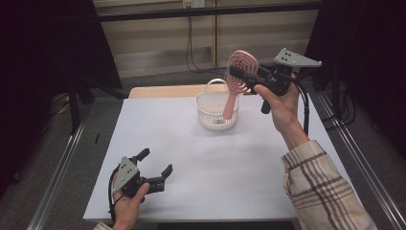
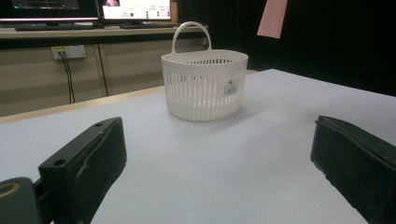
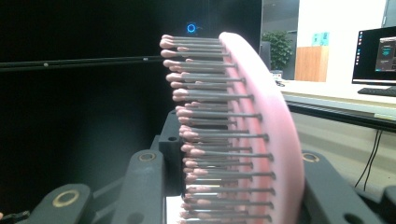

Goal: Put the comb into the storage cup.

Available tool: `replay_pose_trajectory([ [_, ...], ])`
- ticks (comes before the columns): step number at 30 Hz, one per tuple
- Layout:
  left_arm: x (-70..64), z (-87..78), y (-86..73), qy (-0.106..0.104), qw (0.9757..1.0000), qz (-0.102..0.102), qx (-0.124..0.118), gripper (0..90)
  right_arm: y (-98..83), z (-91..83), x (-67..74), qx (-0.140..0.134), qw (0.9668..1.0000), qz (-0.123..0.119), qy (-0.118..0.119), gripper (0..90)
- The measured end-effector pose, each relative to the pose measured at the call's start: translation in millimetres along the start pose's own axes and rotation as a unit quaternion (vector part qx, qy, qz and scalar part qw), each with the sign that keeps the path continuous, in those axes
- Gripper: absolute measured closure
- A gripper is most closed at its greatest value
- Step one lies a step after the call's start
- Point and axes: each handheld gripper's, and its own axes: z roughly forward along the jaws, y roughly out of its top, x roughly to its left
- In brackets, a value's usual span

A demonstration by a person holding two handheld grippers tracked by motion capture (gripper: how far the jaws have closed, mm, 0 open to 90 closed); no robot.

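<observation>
A pink hairbrush [image 1: 241, 67] hangs head up over the white slatted basket [image 1: 207, 113], its handle pointing down into the basket's mouth. My right gripper [image 1: 239, 78] is shut on the brush head, raised at the table's far right. In the right gripper view the bristles and pink back [image 3: 275, 121] stand between the two black jaws of that gripper [image 3: 236, 189]. My left gripper [image 1: 155, 161] rests on the white tabletop [image 1: 215, 167] near the front left, open and holding nothing. From the left gripper [image 2: 219, 158] the basket [image 2: 205, 86] stands ahead, with the brush handle [image 2: 272, 16] above it.
The basket has an upright loop handle [image 2: 190, 32]. A wooden strip [image 1: 163, 91] edges the table's far side. Metal rails [image 1: 57, 167] run along the floor on both sides. A desk with monitors [image 2: 135, 9] and wall cables [image 1: 190, 43] lies beyond.
</observation>
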Motion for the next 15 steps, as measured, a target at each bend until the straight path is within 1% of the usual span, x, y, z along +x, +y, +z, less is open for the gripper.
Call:
replay_pose_trajectory([
  [4,-0.2,-0.5,0.3,-0.003,1.0000,-0.001,-0.004,3.5,0.4,3.8,-1.9,-0.001,1.0000,-0.001,-0.005,62.3],
  [6,0.0,-0.7,0.2,-0.002,1.0000,0.002,-0.001,3.5,0.6,5.4,-3.2,-0.003,1.0000,0.000,-0.008,62.3],
  [9,-0.8,-0.4,0.1,-0.002,1.0000,-0.002,-0.004,3.5,0.8,8.2,-5.6,-0.002,0.9999,-0.001,-0.013,62.3],
  [15,-0.1,-0.8,0.2,-0.002,1.0000,0.002,-0.002,3.5,1.4,14.9,-9.6,-0.002,0.9998,0.001,-0.021,62.3],
])
